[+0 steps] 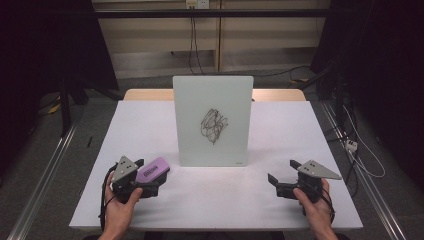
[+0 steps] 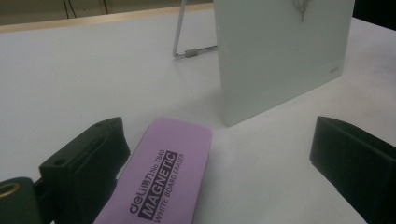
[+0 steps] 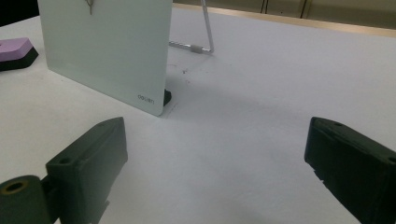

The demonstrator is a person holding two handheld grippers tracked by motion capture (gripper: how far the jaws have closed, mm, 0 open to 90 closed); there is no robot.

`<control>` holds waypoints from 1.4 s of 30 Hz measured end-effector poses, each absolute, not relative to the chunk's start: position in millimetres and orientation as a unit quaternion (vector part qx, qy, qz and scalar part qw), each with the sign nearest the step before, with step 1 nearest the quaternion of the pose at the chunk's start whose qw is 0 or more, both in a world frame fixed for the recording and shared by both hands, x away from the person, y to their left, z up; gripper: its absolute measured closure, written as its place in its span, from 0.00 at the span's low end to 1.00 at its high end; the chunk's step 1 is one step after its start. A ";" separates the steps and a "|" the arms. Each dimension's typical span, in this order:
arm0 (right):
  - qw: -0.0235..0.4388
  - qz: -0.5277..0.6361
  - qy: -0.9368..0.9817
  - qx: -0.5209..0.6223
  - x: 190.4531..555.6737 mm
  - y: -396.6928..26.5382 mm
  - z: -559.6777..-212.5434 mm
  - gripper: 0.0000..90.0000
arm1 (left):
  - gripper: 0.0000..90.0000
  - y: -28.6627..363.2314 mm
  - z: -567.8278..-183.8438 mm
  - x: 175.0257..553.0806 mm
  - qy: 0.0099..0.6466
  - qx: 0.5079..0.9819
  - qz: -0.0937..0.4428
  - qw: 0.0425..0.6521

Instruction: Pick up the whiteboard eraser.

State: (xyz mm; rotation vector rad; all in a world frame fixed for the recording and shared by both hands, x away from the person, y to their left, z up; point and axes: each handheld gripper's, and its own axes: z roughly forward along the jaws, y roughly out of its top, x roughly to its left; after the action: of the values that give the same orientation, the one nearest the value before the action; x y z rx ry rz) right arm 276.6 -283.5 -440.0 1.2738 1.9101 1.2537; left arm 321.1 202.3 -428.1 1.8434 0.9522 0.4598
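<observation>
Room: dark at the sides, with a pale wall and hanging cables behind the white table point(image 1: 280, 125).
Board: a small white board point(image 1: 212, 120) stands up in the middle of the table, with a black scribble point(image 1: 214, 125) on its front.
Eraser: a purple eraser point(image 1: 152, 170) with a black bottom lies flat on the table, near the board's lower left corner and apart from it.
Left gripper: the left gripper point(image 1: 145, 181) has its jaws wide apart. The eraser lies between them, close to the left jaw. I cannot tell if that jaw touches it. The other jaw is well away from it, so nothing is gripped.
Left hand: the left hand point(image 1: 121, 202) comes in from the bottom edge and holds the gripper low over the table, pointing up and to the right.
Right gripper: the right gripper point(image 1: 283, 171) is wide open too, with bare table between its jaws.
Right hand: the right hand point(image 1: 315, 202) holds it low at the table's right front, well apart from the board.
Left gripper view: shows black print on the eraser point(image 2: 161, 179), with the word MAGNETIC, and a thin metal stand point(image 2: 180, 42) behind the board.
Right gripper view: shows a small black foot point(image 3: 166, 97) under the board's corner, and the eraser point(image 3: 16, 52) far off past the board.
</observation>
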 end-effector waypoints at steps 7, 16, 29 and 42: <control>0.252 0.463 0.705 0.475 279.7 -287.6 -440.5 0.06 | 0.06 201.4 -425.3 321.3 0.381 0.771 0.180 0.478; 0.235 0.465 0.710 0.474 282.0 -287.6 -441.5 0.06 | 0.08 200.4 -428.5 325.7 0.368 0.792 0.157 0.461; 0.235 0.461 0.715 0.471 282.7 -286.0 -441.5 0.06 | 0.08 203.6 -415.3 336.0 0.349 0.813 0.141 0.445; 0.232 0.459 0.720 0.466 282.8 -284.3 -442.2 0.05 | 0.08 189.4 -401.5 335.8 0.295 0.857 0.158 0.391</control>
State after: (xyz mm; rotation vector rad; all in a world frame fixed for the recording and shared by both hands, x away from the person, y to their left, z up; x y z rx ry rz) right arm 282.8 -284.3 -442.2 1.2819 1.9789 1.2603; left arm 335.8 189.4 -401.5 2.1773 0.7489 0.4011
